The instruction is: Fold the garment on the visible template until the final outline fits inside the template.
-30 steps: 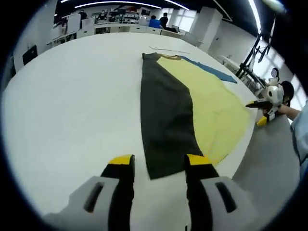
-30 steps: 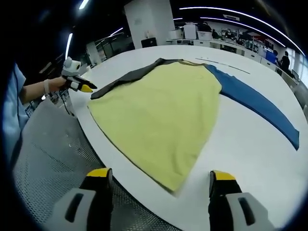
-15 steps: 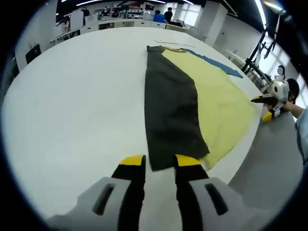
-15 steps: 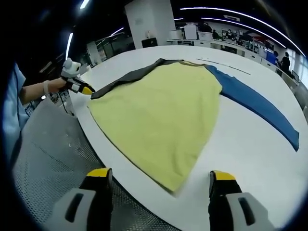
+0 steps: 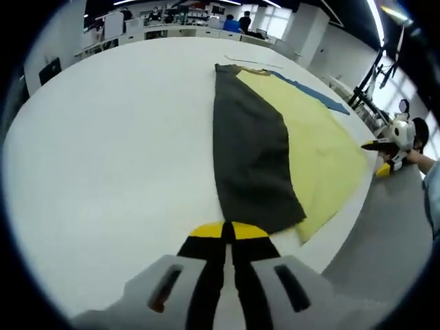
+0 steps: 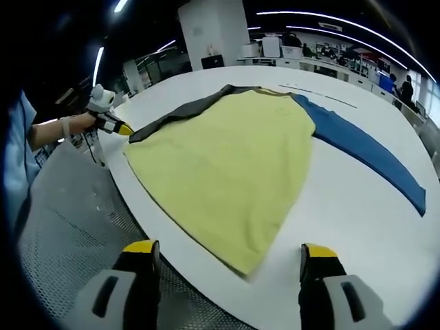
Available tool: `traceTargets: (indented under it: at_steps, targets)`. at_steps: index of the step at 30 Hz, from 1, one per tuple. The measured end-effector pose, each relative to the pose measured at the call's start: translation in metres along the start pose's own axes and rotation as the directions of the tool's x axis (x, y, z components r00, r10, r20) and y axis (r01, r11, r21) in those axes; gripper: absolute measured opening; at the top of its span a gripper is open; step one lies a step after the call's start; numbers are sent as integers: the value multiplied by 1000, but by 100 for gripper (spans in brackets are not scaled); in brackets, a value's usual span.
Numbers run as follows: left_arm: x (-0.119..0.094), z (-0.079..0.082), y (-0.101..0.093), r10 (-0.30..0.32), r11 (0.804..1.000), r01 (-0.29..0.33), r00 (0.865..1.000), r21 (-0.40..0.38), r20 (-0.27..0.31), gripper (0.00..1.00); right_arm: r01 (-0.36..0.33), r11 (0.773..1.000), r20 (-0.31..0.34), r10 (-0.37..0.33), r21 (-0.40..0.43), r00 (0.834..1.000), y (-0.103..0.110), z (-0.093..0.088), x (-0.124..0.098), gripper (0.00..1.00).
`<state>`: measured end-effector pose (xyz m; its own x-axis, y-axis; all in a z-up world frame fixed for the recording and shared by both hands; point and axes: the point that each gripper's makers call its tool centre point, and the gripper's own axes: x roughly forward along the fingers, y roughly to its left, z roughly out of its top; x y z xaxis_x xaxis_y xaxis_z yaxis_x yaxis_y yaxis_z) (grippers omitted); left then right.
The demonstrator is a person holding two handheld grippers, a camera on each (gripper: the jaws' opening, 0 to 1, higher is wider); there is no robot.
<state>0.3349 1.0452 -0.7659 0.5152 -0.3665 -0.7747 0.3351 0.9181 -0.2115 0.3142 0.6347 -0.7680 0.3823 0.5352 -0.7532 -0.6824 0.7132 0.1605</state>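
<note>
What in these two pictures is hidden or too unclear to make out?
- Left gripper view: the left gripper has its jaws together at the dark sleeve end; whether cloth is pinched between them is hidden by the tips.
- Both views: the template cannot be made out on the white table; the yellow garment body may cover it.
- Right gripper view: the blue sleeve end blurs near the edge.

One garment point(image 6: 227, 172), perhaps two grippers point(image 5: 229, 231).

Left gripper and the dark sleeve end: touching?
Cannot tell. In the left gripper view the left gripper is shut right at the dark sleeve hem, contact itself unclear.
</note>
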Motion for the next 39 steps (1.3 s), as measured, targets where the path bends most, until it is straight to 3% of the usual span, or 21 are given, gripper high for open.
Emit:
traceTargets:
  at_steps: [6,9,16,22,30,35,39]
  targets:
    - [-12,20,16,11,999,-9,998,-39,58,0,22,1000,98,-20,-15,995,-2,20,-5,93]
    - [-22,38,29,19,998,-13,994,-60,103,0,50,999,164,-47,-15,985,-6,33,-10,100]
    - [-39,75,58,52,998,-49,990,-25,133,0,116,993,244,-110,-7,963,-17,47,-22,100]
    - [-45,90,103,96,995,-98,989,9,114,0,165,986,258,-156,-12,953,-24,50,-26,100]
    - [-45,104,162,135,990,-129,984,-56,115,0,195,980,259,-179,-37,949,-29,57,-33,100]
    - [-39,112,186,159,986,-153,983,-59,97,0,201,979,251,-188,-28,950,-32,61,-34,100]
    - [-32,111,208,179,983,-178,982,-34,51,0,217,976,237,-203,-34,950,-37,61,-37,100]
